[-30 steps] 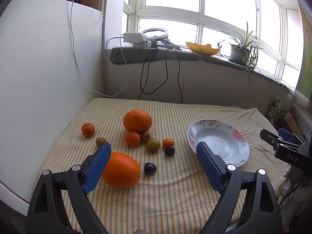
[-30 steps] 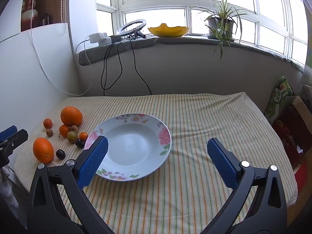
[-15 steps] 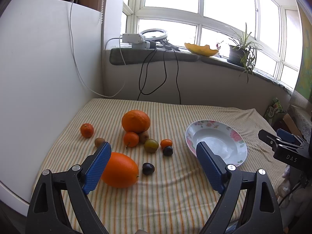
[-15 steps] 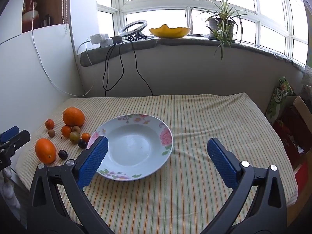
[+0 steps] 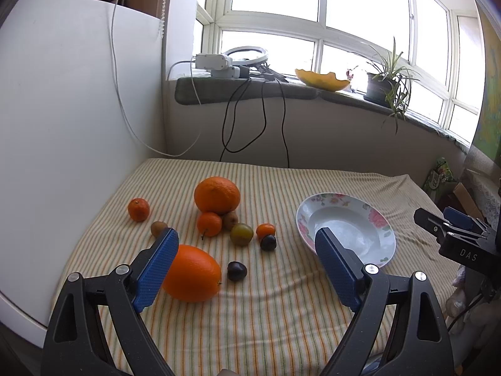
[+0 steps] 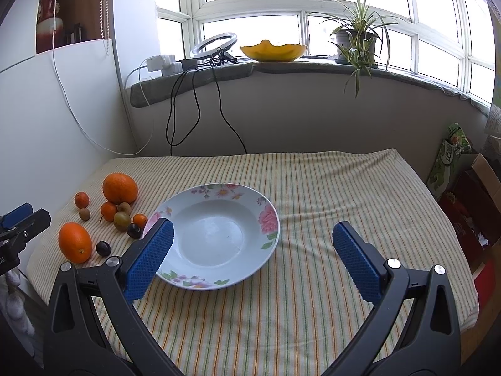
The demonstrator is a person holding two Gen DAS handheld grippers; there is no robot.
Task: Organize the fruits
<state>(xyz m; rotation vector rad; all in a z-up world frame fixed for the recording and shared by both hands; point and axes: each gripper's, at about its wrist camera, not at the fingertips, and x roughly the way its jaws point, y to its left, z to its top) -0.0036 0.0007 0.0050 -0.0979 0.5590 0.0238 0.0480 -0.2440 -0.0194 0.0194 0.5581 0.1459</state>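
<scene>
Loose fruit lies on the striped tablecloth (image 5: 250, 313): a big round orange (image 5: 217, 195), an oval orange (image 5: 191, 277), small tangerines (image 5: 138, 209), a green plum (image 5: 241, 234) and two dark plums (image 5: 237, 270). A floral plate (image 5: 375, 219) sits empty to their right. My left gripper (image 5: 247, 268) hovers open above the near fruit, its left pad in front of the oval orange. In the right wrist view my right gripper (image 6: 253, 261) stands open over the plate (image 6: 266, 216); the fruit cluster (image 6: 120, 188) lies left of it.
A white panel (image 5: 62, 125) walls the table's left side. The windowsill (image 6: 281, 65) behind carries a ring light, a power strip with hanging cables, a yellow bowl (image 6: 272, 50) and a potted plant (image 6: 357, 40). Boxes and a green packet (image 6: 447, 153) stand right of the table.
Both grippers have drawn back and up slightly, so the fruit and plate sit a little farther off in each view. Neither gripper's fingers have changed their spread.
</scene>
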